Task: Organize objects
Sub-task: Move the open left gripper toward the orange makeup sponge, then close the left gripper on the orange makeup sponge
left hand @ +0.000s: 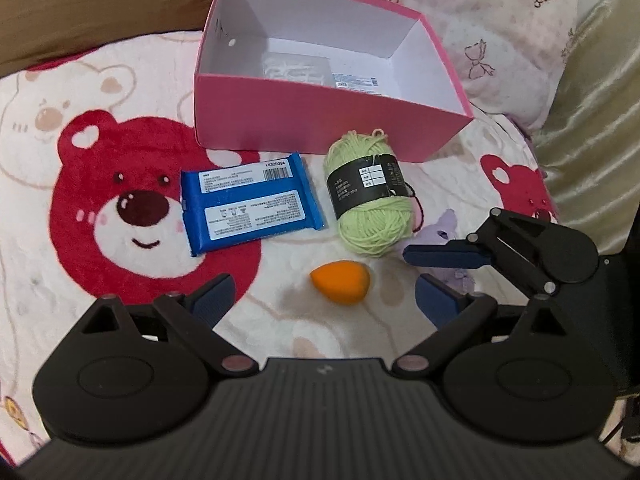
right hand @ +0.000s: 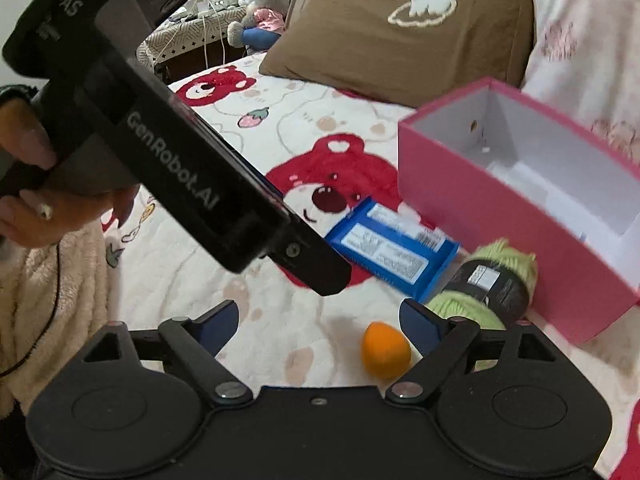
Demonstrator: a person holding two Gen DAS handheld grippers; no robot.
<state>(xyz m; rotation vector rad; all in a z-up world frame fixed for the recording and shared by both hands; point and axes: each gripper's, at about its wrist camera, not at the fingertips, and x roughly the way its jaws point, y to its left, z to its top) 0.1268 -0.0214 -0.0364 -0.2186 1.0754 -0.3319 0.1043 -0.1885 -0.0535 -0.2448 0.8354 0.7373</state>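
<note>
My left gripper is open low over the bear-print blanket. An orange egg-shaped sponge lies between its fingers, untouched. Beyond it lie a blue wipes packet and a green yarn skein with a black label. Behind them stands an open pink box with a clear packet inside. My right gripper is open, and the sponge sits just inside its right finger. The packet, yarn and box lie ahead of it. One blue finger of it reaches in from the right.
A small purple plush lies under the right gripper's finger. The left gripper's black body, held by a hand, crosses the right wrist view. A brown pillow and pale pillows back the bed.
</note>
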